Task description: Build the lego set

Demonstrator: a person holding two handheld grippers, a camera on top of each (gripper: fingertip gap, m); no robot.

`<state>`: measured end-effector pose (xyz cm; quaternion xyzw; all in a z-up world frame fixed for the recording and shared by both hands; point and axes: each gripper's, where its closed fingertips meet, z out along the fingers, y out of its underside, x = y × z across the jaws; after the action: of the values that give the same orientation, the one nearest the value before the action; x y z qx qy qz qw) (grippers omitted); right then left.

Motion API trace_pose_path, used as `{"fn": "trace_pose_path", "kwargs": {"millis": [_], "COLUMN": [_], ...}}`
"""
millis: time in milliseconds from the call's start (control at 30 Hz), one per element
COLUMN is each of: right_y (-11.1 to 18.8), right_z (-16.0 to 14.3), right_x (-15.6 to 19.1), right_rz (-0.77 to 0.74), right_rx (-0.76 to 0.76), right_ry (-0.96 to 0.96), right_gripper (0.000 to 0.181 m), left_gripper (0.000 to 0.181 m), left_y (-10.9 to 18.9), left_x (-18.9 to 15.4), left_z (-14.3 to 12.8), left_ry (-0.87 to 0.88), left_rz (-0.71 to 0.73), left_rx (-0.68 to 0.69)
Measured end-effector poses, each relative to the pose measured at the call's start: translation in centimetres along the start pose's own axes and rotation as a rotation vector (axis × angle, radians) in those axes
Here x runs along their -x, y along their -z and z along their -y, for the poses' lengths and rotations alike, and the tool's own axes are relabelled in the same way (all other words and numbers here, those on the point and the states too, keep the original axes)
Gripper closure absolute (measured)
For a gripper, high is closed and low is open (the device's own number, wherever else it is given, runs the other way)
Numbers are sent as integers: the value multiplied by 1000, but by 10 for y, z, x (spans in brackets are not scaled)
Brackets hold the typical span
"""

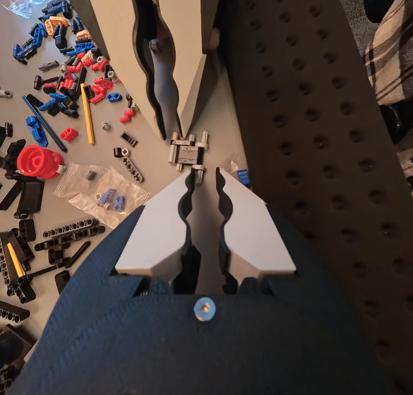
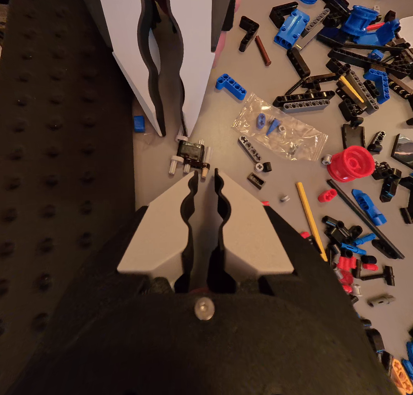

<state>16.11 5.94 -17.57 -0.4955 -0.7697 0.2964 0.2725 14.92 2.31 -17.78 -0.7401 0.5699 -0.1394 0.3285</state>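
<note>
A grey table (image 2: 223, 120) holds a red wheel (image 2: 350, 163), a yellow rod (image 2: 309, 216), a clear bag (image 2: 279, 127) of pale blue bits, black beams (image 2: 304, 98) and a small grey-and-black assembly (image 2: 191, 155), beside a dark board (image 2: 55, 138) patterned with rows of studs, and a tan plaid cloth (image 1: 391, 49).

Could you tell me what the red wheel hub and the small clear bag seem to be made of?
Red wheel hub: probably hard moulded plastic, smooth with a slight sheen on its ridges. Small clear bag: thin transparent plastic film, crinkled and glinting, its pieces showing through.
</note>
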Motion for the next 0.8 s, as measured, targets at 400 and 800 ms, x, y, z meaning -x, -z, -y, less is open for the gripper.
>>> {"fn": "trace_pose_path", "kwargs": {"millis": [400, 800], "right_y": [-2, 0], "right_z": [2, 0], "right_x": [-1, 0], "right_rz": [-12, -5], "right_rx": [-1, 3], "right_ry": [13, 8], "right_gripper": [170, 168], "left_gripper": [164, 162], "left_y": [-2, -3], "left_x": [-1, -4], "left_z": [3, 5], "left_ry": [-9, -17], "left_rz": [-1, -10], "left_rx": [-8, -12]}}
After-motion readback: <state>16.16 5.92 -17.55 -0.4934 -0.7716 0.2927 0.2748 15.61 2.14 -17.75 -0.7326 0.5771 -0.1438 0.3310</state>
